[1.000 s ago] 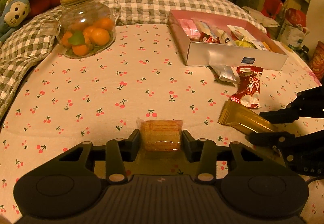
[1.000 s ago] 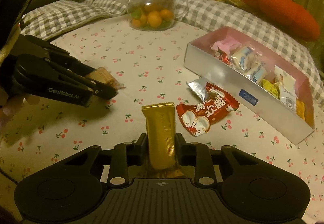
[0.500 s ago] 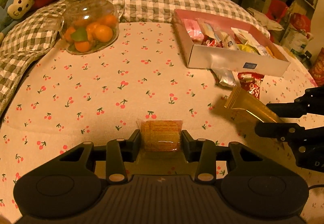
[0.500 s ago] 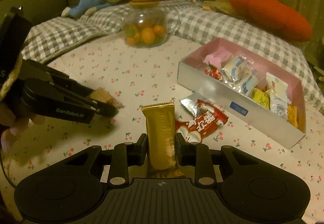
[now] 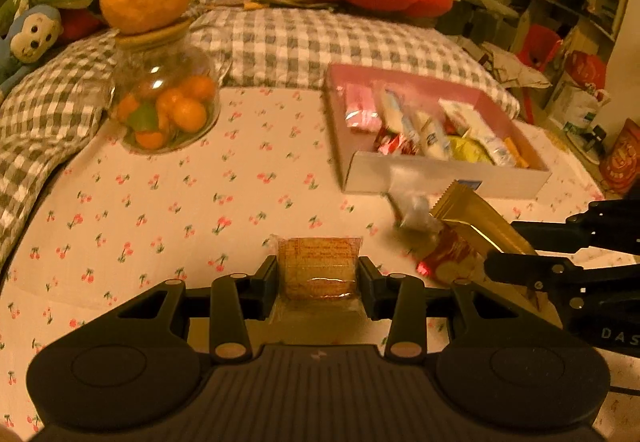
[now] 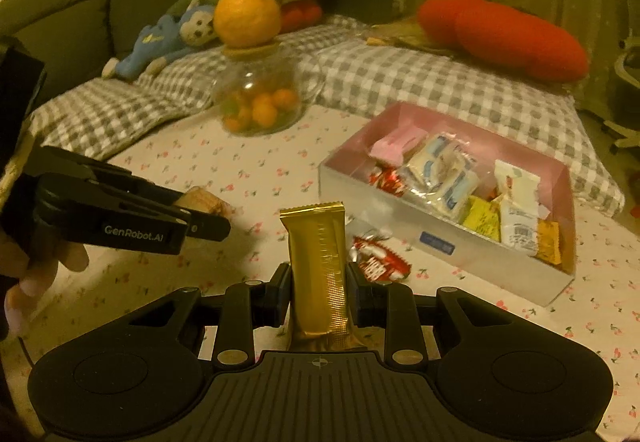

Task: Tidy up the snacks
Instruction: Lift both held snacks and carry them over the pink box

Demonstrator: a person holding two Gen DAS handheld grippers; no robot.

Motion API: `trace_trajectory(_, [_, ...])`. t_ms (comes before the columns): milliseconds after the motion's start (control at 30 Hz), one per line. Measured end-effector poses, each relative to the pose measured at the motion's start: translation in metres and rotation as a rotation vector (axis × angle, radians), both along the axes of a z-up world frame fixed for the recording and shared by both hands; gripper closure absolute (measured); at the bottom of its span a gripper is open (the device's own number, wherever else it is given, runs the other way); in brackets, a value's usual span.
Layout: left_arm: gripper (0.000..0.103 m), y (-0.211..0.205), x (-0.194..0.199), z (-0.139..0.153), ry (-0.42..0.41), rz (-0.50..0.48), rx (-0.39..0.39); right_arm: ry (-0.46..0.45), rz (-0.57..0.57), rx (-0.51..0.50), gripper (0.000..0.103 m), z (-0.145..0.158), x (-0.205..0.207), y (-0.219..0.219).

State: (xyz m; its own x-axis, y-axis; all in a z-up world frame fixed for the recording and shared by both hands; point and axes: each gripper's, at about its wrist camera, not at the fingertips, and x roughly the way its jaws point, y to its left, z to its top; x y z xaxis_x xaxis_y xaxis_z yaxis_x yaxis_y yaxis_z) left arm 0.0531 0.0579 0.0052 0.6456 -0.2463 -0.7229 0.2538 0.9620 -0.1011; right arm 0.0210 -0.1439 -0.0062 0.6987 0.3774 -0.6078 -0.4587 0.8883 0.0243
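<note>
Two grippers, two snacks, both gripped! Left gripper (image 5: 318, 278) has its jaws partly closed on a clear-wrapped biscuit packet (image 5: 318, 268), pads pressing both sides, held above the cherry-print cloth (image 5: 160, 202). Right gripper (image 6: 319, 286) is squeezed almost fully together on a gold bar wrapper (image 6: 320, 266), which stands upright between the fingers. In the right wrist view, the left gripper sits at nine o'clock, a hand (image 6: 36, 274) wrapped around it. On the cloth just past the gold bar, at about one o'clock, lie a red snack packet (image 6: 380, 266) and a silver wrapper (image 5: 414, 210). Beyond them, at two o'clock, sits the pink-lined box (image 6: 440, 242), packed with assorted snacks. Off at eleven o'clock stands a glass jar (image 6: 256, 102) of small oranges, with one big orange (image 6: 246, 16) perched on its lid.
</note>
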Motion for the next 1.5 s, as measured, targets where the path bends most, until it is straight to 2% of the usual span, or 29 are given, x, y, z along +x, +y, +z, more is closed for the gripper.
trace_trajectory(400, [0.066,-0.028,0.022,0.016,-0.044,-0.039,0.02,-0.006,-0.11,0.057,0.076,0.02,0.026,-0.038])
trace_trajectory(667, [0.065,-0.052,0.051,0.027,-0.071,-0.061,-0.019,0.005,-0.2,0.093,0.076,0.024,0.058,-0.066])
trace_trajectory(1067, [0.065,-0.09,0.103,0.022,-0.068,-0.069,-0.014,0.02,-0.31,0.075,0.076,0.014,0.119,-0.093])
trace_trajectory(1500, [0.065,-0.12,0.142,0.001,-0.043,-0.058,0.062,0.071,-0.372,0.046,0.076,-0.006,0.163,-0.106])
